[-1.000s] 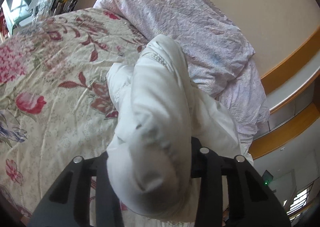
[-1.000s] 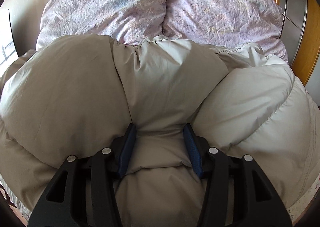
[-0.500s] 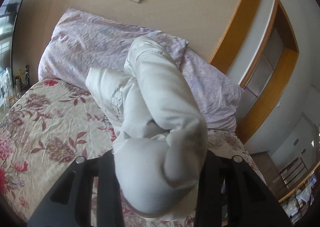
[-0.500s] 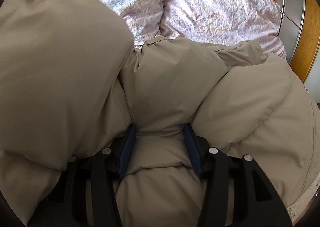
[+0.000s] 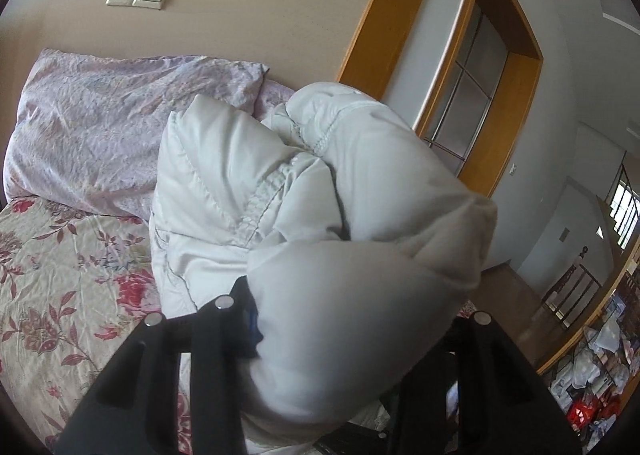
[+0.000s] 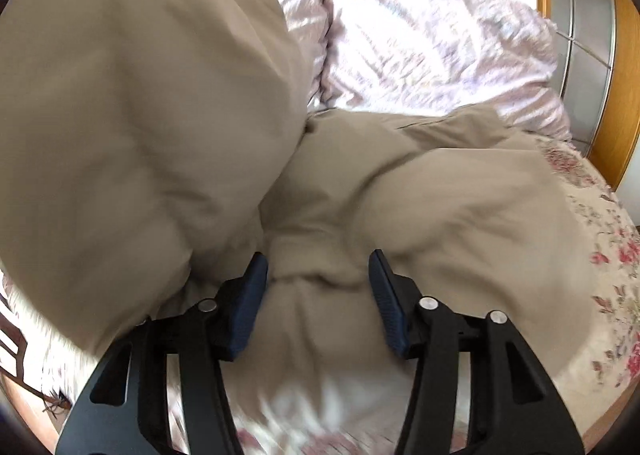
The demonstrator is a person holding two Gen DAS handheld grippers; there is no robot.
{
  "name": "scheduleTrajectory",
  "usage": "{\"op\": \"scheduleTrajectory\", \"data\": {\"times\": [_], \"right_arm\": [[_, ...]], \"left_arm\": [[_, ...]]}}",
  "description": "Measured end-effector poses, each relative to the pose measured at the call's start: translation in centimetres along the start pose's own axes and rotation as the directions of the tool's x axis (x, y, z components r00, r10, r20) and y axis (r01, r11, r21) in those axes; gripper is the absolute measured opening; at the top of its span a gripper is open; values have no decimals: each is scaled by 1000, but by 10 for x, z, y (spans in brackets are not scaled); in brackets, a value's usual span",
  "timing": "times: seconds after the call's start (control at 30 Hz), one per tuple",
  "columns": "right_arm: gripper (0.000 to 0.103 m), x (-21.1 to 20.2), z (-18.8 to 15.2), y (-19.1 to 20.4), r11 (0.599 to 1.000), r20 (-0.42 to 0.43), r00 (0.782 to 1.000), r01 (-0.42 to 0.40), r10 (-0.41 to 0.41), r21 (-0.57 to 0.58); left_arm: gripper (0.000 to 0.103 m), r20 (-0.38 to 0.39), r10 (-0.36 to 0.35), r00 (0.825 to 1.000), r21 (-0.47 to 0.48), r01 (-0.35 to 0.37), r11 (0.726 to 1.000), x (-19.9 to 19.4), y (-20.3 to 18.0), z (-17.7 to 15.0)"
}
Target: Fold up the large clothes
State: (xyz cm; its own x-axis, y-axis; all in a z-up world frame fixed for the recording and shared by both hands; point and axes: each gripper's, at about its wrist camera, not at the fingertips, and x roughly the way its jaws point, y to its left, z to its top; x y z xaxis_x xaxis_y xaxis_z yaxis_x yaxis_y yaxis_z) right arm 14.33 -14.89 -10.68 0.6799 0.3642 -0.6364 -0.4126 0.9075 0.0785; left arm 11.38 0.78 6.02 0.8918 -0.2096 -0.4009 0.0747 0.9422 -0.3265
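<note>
The puffy jacket looked light, soft and springy (likely to billow back), so a seam or hem seemed the best hold. In the right wrist view the right hand-held gripper pinched a fold between half-closed fingers, at six o'clock. The left hand-held gripper clamped a thick bunch of jacket, raised above the flowered bed. Beyond, toward eleven o'clock, lay lilac pillows.

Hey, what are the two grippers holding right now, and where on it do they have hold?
Both hold the padded jacket. The left gripper clamps a thick rolled bunch of it; the right gripper pinches a fold of its beige outer fabric.
</note>
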Motion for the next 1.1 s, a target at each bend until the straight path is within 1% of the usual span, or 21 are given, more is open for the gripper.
{"op": "scheduleTrajectory", "data": {"times": [0.03,0.1,0.23,0.37,0.53,0.57,0.73,0.8,0.9,1.0,1.1], "right_arm": [[54,-7,-3,-8,1000,13,1000,7,-7,11],[54,-18,-7,-25,998,37,998,44,-45,35],[55,-25,-11,-58,991,37,994,96,-100,98],[55,-26,-16,-69,989,33,995,91,-95,118],[55,-34,-27,-65,987,52,989,129,-135,99],[55,-34,-28,-67,987,55,990,127,-133,103],[55,-39,-39,-73,987,75,990,107,-116,120],[56,-41,-44,-73,985,86,987,122,-133,120],[56,-47,-58,-80,984,104,986,114,-128,136],[57,-54,-69,-88,978,98,983,136,-153,158],[59,-58,-76,-100,971,90,986,121,-142,207]], "left_arm": [[40,-9,-9,1000,9,9,1000,7,-7,-2],[41,-26,-24,999,23,25,999,19,-17,-4],[41,-68,-50,996,39,53,998,38,-36,-12],[42,-102,-67,993,43,72,996,59,-49,-17],[43,-152,-82,985,66,93,993,84,-67,-27],[43,-163,-88,983,68,100,993,89,-70,-29],[44,-250,-115,961,90,142,986,121,-90,-43],[45,-295,-117,948,109,155,982,137,-99,-51],[46,-354,-118,928,120,170,978,159,-109,-61],[46,-381,-98,919,151,166,974,176,-121,-69],[47,-402,-90,911,173,172,970,191,-133,-79]]}}
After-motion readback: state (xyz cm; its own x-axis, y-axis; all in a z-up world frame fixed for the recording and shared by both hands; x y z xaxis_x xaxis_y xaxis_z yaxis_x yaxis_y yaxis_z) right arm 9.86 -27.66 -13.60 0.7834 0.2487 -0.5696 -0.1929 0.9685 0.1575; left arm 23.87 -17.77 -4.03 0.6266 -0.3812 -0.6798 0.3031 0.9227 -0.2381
